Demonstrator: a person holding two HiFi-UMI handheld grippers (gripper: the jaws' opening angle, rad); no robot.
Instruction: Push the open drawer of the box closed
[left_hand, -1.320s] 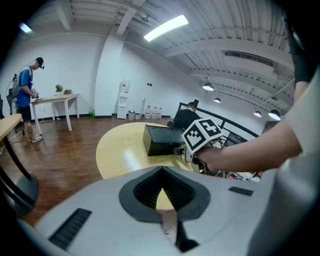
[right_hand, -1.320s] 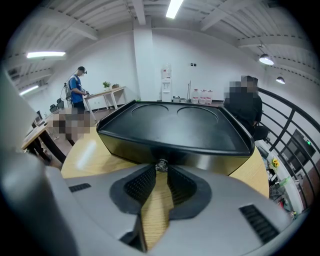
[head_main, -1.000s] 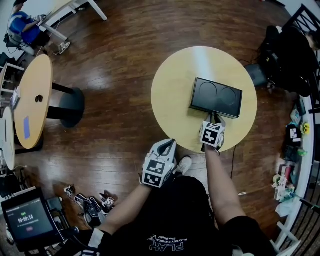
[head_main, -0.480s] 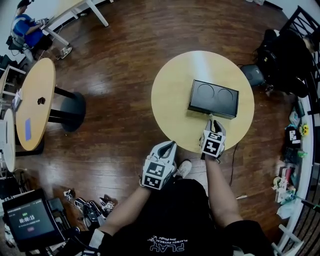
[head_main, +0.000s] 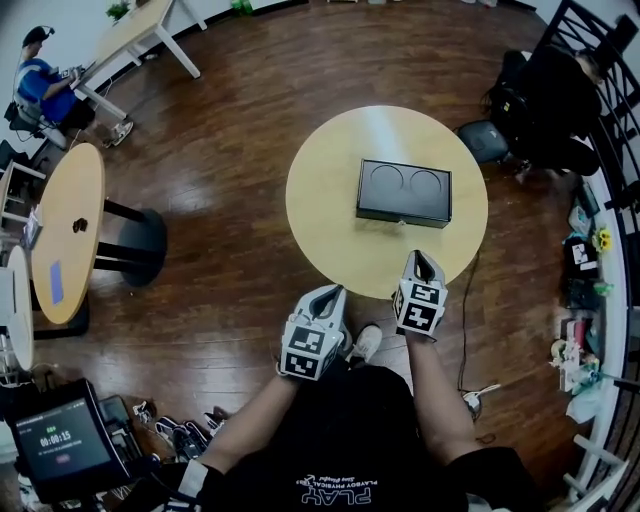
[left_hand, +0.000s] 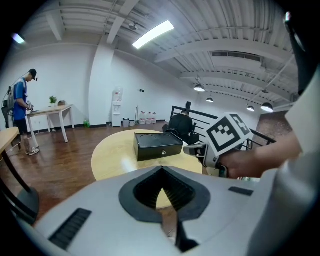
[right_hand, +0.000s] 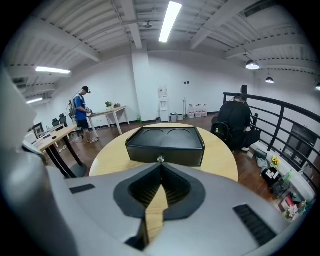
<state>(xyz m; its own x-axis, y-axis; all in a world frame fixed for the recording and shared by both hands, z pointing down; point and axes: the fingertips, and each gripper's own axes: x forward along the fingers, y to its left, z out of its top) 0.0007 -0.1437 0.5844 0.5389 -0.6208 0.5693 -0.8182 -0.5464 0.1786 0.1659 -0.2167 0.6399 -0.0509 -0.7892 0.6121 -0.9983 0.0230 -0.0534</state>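
Observation:
A black box (head_main: 404, 192) with two round hollows in its lid sits on the round wooden table (head_main: 330, 215). Its drawer front lies flush with the box, and the small metal knob (right_hand: 160, 159) faces me. My right gripper (head_main: 420, 256) hovers over the table's near edge, shut and empty, a short way back from the box front. In the right gripper view the box (right_hand: 165, 145) stands just beyond the tips of that gripper (right_hand: 161, 165). My left gripper (head_main: 338, 290) is shut, empty and off the table, near my body. The left gripper view shows the box (left_hand: 157, 145) ahead and the right gripper (left_hand: 194, 148) beside it.
A person in black sits by a railing (head_main: 550, 90) at the back right. Other wooden tables (head_main: 65, 230) stand at the left, with a person in blue (head_main: 40, 80) near one. A timer screen (head_main: 60, 450) and small items lie on the floor at the lower left. A cable (head_main: 465, 330) trails under the table.
My right gripper has drawn back from the box front toward my body, out to the table's near edge. The left gripper has hardly moved.

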